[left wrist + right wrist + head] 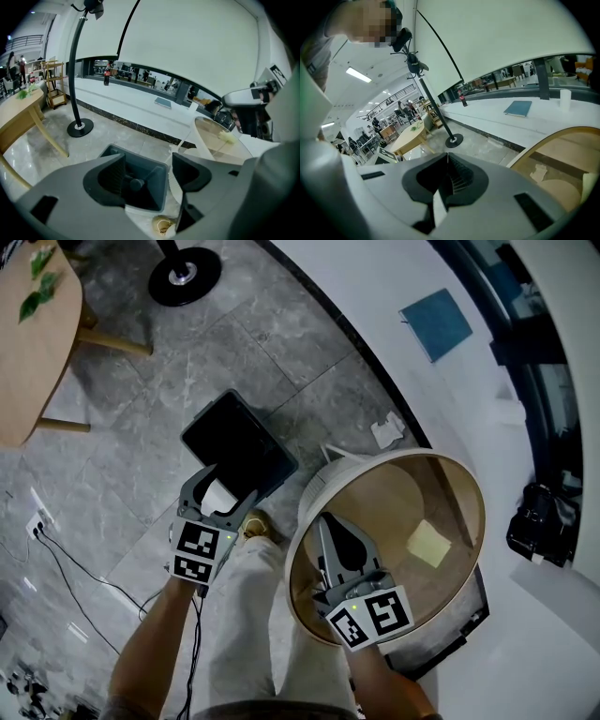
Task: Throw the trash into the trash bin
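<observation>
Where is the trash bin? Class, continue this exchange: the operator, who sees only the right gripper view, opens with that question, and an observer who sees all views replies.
Observer: The trash bin stands on the floor, left of the round table, just ahead of and below the left gripper.
Operator: Is that gripper gripping anything?
Observer: No. In the left gripper view its jaws stand apart, with only the bin's opening between them.
Operator: And where is mine?
Observer: In the head view, the right gripper, shut, hangs over the near side of the round table.
</observation>
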